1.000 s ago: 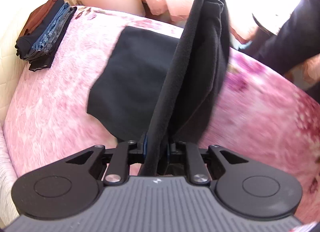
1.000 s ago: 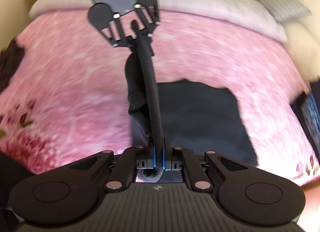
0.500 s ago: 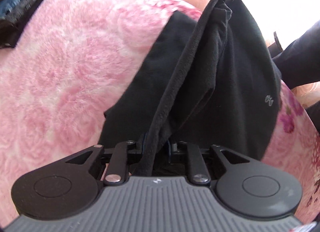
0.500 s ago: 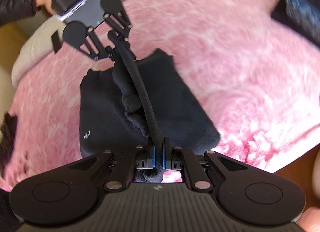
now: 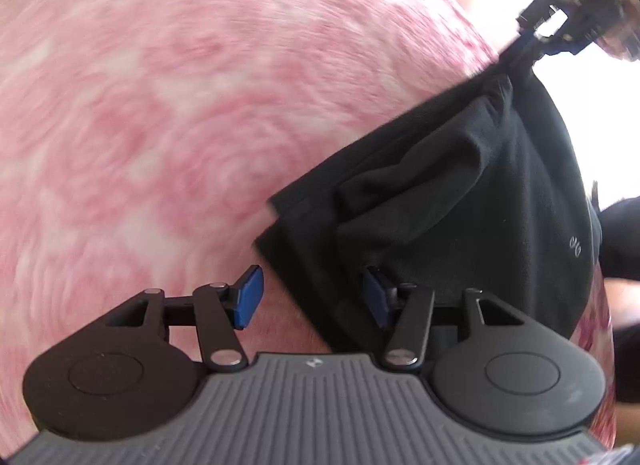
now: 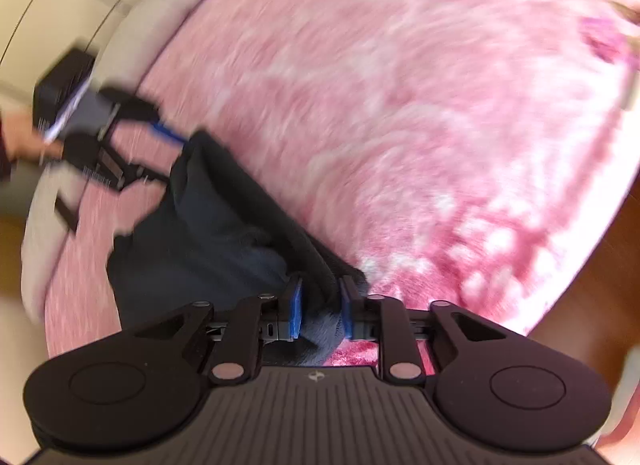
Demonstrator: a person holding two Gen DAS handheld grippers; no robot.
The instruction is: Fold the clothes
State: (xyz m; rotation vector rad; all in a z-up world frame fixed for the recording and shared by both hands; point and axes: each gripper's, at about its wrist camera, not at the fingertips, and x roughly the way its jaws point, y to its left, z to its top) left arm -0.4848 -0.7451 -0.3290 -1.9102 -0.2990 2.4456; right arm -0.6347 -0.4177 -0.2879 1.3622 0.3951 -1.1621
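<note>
The soft black fleece garment [image 5: 460, 201] lies limp on the pink blanket [image 5: 180, 105] (light, floppy); take it by the edges. Left gripper [image 5: 312, 299] jaws apart, right gripper [image 6: 320, 311] jaws loosely apart around its hem.

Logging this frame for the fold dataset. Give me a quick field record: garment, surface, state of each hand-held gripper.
garment: black fleece garment, folded over, lying on the blanket
surface: pink plush blanket on a bed
left hand-held gripper: open, blue pads apart, garment corner between them, not pinched
right hand-held gripper: partly open, garment edge lies between the pads, grip looks loose
image quality: both views motion-blurred
</note>
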